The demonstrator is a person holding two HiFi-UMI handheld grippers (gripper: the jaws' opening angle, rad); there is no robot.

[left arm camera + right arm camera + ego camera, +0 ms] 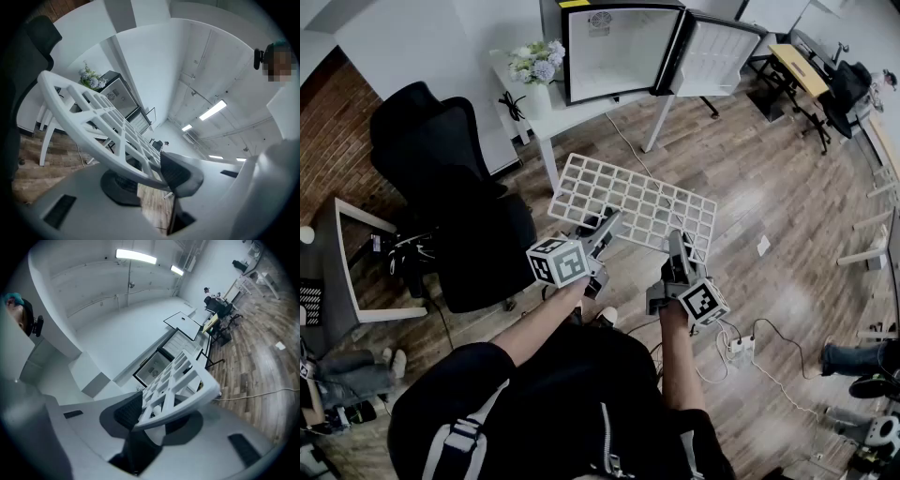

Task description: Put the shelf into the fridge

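- Left hand-held gripper [602, 228] is clamped on the near edge of the white grid shelf [630, 199].
- Right hand-held gripper [677, 246] clamps the same edge, further right.
- Shelf hangs over the wooden floor [769, 187], well apart from the open fridge [614, 52] on the counter [581, 111].

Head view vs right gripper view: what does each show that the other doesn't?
Head view only: big black office chair, and the left gripper gripping the white lattice plastic shelf. Right gripper view only: ceiling strip lights, and the right gripper with dark ribbed pads clamped on the shelf's rim. Both: the shelf, the open black-framed mini fridge, and the wood plank floor.
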